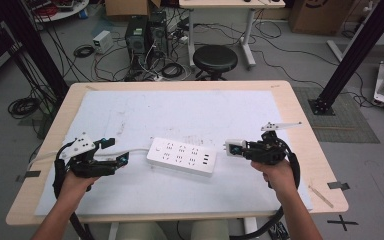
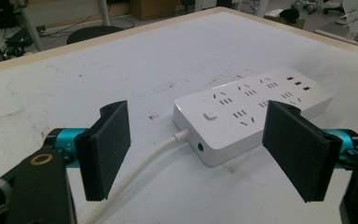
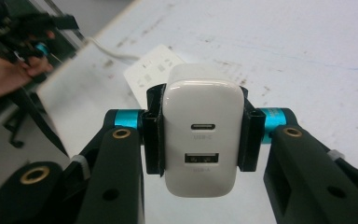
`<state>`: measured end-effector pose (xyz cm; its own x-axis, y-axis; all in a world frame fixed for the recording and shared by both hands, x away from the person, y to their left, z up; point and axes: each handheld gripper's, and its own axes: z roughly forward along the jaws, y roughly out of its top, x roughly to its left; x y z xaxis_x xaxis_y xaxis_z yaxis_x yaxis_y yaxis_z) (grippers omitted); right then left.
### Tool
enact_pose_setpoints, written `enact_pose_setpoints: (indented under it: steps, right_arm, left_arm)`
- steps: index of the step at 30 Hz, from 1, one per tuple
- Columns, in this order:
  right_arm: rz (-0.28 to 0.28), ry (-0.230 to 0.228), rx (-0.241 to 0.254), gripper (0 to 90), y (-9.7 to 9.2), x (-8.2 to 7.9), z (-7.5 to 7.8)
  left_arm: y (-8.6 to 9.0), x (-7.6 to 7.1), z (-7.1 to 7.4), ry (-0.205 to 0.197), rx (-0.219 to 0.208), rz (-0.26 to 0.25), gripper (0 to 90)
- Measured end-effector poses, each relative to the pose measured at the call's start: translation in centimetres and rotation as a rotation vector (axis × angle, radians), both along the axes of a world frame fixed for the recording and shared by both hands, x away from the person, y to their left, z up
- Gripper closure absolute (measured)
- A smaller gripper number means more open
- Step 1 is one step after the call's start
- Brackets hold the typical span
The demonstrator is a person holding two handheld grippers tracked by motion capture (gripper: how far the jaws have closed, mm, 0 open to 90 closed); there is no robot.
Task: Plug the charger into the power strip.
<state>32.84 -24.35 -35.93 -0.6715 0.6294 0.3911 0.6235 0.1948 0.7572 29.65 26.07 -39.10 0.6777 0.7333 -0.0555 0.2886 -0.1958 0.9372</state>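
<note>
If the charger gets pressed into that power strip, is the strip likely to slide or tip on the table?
The power strip lies flat, low and wide, so tipping seems unlikely. Its smooth plastic shell on the white table cover might slide under a sideways push. Its cable looks bendy and would probably restrain it little.

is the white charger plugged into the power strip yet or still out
Out. The right tool is shut on the charger, holding it off the strip's end; the power strip lies flat on the table with every visible socket empty.
</note>
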Motion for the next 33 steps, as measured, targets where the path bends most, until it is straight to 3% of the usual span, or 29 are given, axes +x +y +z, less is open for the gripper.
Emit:
enact_pose_setpoints:
  steps: [5, 11, 17, 18, 22, 28, 33]
  right_arm:
    - [0.038, -0.025, -0.027, 63.2, 0.1, 0.3, 0.4]
    - [0.082, -0.066, -0.155, 63.1, 1.3, 0.7, 1.4]
    - [0.137, -0.075, -0.279, 63.2, 3.0, 1.4, 2.2]
    - [0.137, -0.075, -0.279, 63.2, 3.0, 1.4, 2.2]
    - [0.192, -0.107, -0.386, 63.1, 4.9, 2.1, 3.1]
    - [0.261, -0.112, -0.481, 63.1, 7.0, 3.0, 3.7]
    - [0.307, -0.116, -0.524, 63.1, 8.5, 3.8, 4.0]
  left_arm:
    - [-0.1, 0.2, -0.1, 0.009, -0.011, -0.007, 23.5]
    - [-0.1, 0.2, -0.2, 0.013, -0.015, -0.006, 23.5]
    - [0.0, 0.2, -0.2, 0.015, -0.021, -0.005, 23.5]
    - [0.0, 0.2, -0.2, 0.015, -0.021, -0.005, 23.5]
    - [0.2, 0.1, -0.3, 0.016, -0.017, 0.003, 23.5]
    - [0.5, 0.0, -0.4, 0.018, -0.023, 0.014, 23.5]
    - [0.7, 0.0, -0.5, 0.019, -0.020, 0.015, 23.5]
